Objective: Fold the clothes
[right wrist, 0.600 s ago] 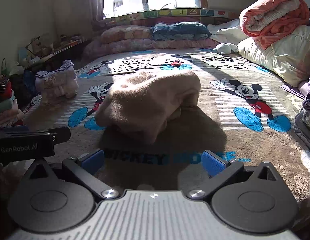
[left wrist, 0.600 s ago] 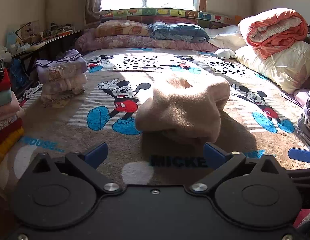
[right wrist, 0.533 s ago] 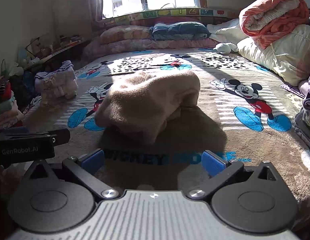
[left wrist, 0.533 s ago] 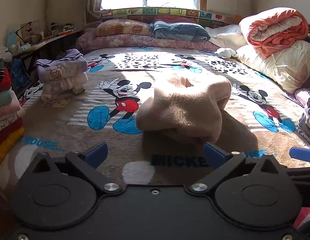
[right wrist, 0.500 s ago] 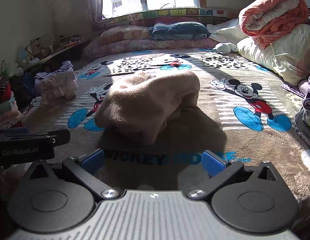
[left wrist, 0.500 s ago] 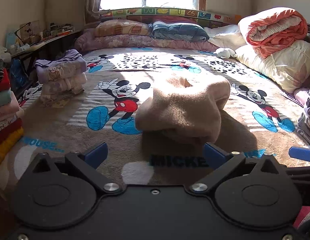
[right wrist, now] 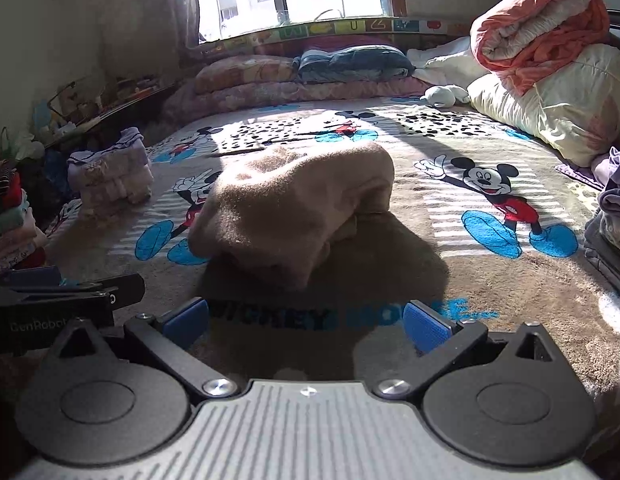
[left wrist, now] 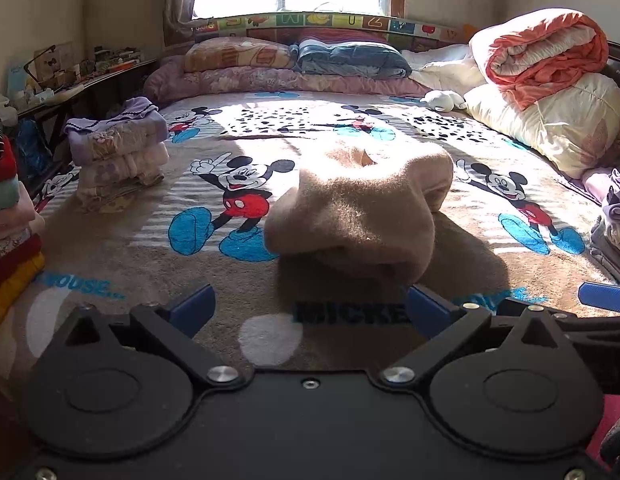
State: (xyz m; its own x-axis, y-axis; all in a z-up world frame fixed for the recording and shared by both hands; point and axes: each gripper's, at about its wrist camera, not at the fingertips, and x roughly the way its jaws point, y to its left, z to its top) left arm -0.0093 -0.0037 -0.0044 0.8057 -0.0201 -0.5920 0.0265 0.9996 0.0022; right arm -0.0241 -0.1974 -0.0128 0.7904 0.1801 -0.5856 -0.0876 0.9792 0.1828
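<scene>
At the far left edge of the bed (left wrist: 109,264) stands a stack of folded clothes (left wrist: 9,232), and a second folded pile (left wrist: 117,152) lies a little further in; this part of the task looks done. In the middle of the Mickey Mouse blanket (left wrist: 237,196) lies the beige fleece garment (left wrist: 362,208), bunched in a loose lump and not yet folded; it is probably next. The left hand-held gripper (left wrist: 310,310) is wide and holds nothing; the right hand-held gripper (right wrist: 307,322) is wide and empty too, just before the garment. At the right more unfolded clothes (left wrist: 618,216) wait. Compared with the earlier frames almost nothing differs; the garment and both grippers keep their places.
</scene>
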